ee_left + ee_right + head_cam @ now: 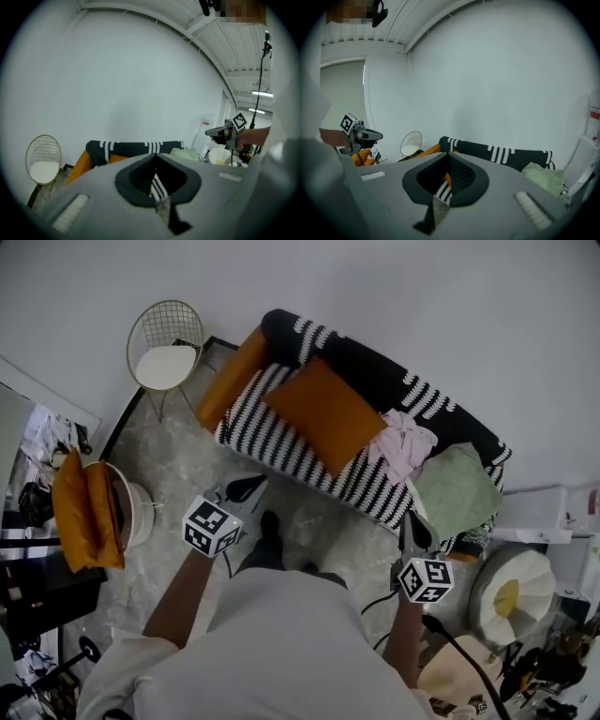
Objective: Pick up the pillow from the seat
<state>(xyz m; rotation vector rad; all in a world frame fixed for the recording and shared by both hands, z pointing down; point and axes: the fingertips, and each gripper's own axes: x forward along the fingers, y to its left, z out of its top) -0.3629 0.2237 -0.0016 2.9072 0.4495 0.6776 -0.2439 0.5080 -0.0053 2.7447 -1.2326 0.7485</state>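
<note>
A big orange pillow (323, 413) lies on the seat of a black-and-white striped sofa (272, 442), leaning toward the backrest. A second orange pillow (230, 379) stands against the sofa's left arm. My left gripper (248, 487) hangs in front of the sofa's left part, shut and empty, well short of the pillow. My right gripper (412, 526) is by the sofa's right front corner, also shut with nothing in it. In the left gripper view the closed gripper (154, 161) points at the sofa (136, 149). The right gripper (446, 164) faces the sofa (497, 154) too.
A pink cloth (405, 444) and a green cushion (457, 491) lie on the sofa's right half. A wire chair (167, 352) stands at the back left. Orange cushions (84, 512) rest by a white tub at left. A white-and-yellow pouf (511, 592) sits at right.
</note>
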